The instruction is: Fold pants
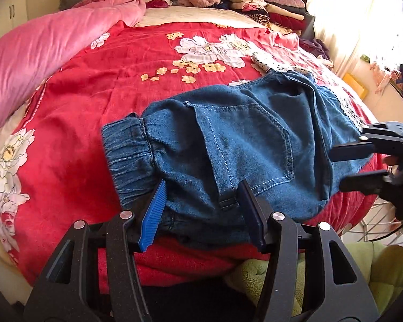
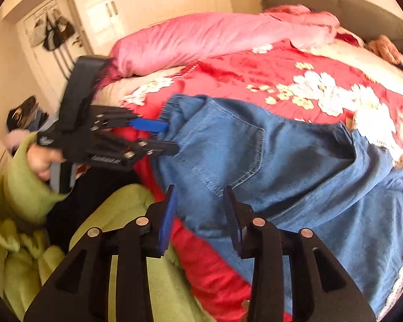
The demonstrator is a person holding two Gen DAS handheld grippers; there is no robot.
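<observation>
My left claw (image 1: 201,212) stands wide, its ribbed blue pad (image 1: 153,214) on one side and the darker one on the other, straddling the near edge of the pants (image 1: 228,145) by the belt loop without pinching any cloth; I judge it is set there to take the waistband for the next fold. My right claw (image 2: 200,222) is likewise spread, empty, poised over the denim just below the back pocket (image 2: 228,153), so both can grip along the same edge and carry it over together. The pants lie bunched on the bed, close to its near edge, already doubled into a short bundle: soft mid-blue denim, pale stitching, a gathered elastic cuff (image 1: 126,145) puckered into ridges. Under them the red bedspread (image 1: 94,102) is plush, printed with white flowers; a pink quilt (image 1: 40,48) is heaped beyond, and folded clothes (image 1: 265,5) are stacked by the headboard.
</observation>
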